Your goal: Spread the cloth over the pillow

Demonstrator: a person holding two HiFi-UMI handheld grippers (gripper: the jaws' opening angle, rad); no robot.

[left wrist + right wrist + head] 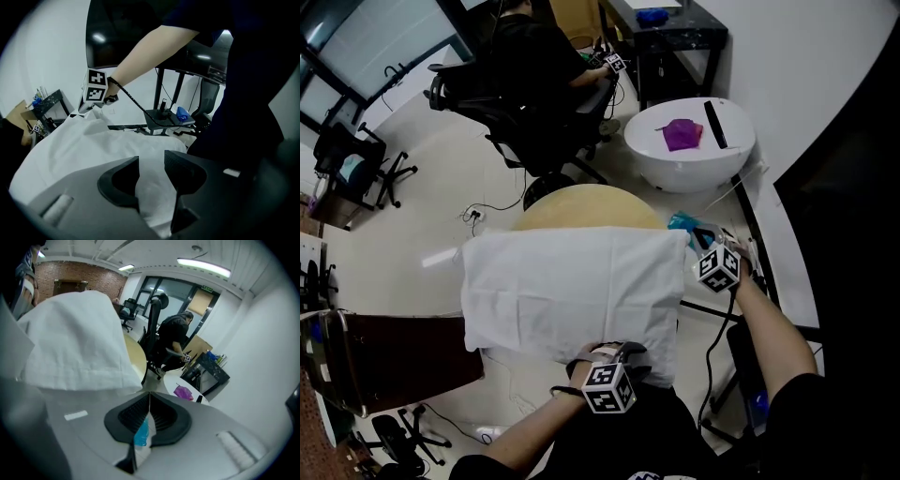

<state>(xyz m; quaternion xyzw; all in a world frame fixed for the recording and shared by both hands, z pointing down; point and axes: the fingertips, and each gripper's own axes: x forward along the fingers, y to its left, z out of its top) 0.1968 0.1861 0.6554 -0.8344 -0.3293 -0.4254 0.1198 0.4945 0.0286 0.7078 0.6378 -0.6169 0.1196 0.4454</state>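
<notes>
A person [536, 45] sat in a black office chair [492, 105] near a round white table [694, 171] bearing a crumpled purple item [682, 133].

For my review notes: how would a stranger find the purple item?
Look beyond the white pillow to the round white table at upper right. On it lies a crumpled purple item, beside a straight black bar; nothing else there is purple.

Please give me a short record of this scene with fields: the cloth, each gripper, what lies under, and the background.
cloth: white fabric cloth, spread over the pillow, hiding it, lightly creased
support: round light wooden table
left gripper: shut on the cloth's near edge
right gripper: shut on the cloth's right corner
background: person in black on a black office chair
</notes>
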